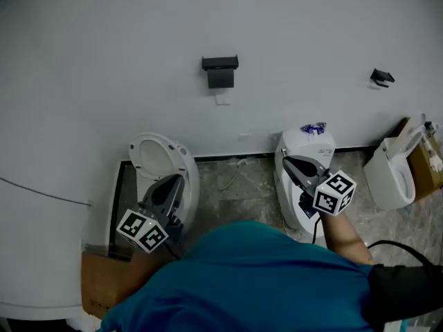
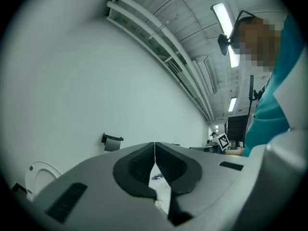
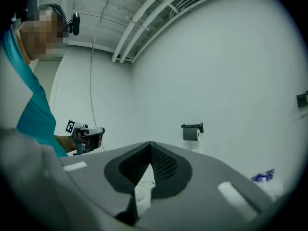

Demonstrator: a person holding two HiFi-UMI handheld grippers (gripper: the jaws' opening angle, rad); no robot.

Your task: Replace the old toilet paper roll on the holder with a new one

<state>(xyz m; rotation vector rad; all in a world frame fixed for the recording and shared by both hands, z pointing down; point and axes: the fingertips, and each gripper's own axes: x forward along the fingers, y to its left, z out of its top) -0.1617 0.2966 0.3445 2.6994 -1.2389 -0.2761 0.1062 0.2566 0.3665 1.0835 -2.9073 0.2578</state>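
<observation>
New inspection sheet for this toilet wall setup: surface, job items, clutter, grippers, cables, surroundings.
Surface: grey stone-pattern floor below a plain white wall.
Job's things: holder on the wall with a roll on it; no new roll identified.
Clutter: blue-printed item on the middle toilet, cannot tell what it is; cardboard box at lower left.
Grippers: left gripper shut, empty; right gripper shut, empty.
Cables: pale cable on the floor; black cable beside the right arm.
Surroundings: left toilet with its lid up, third toilet, second wall fixture.
</observation>
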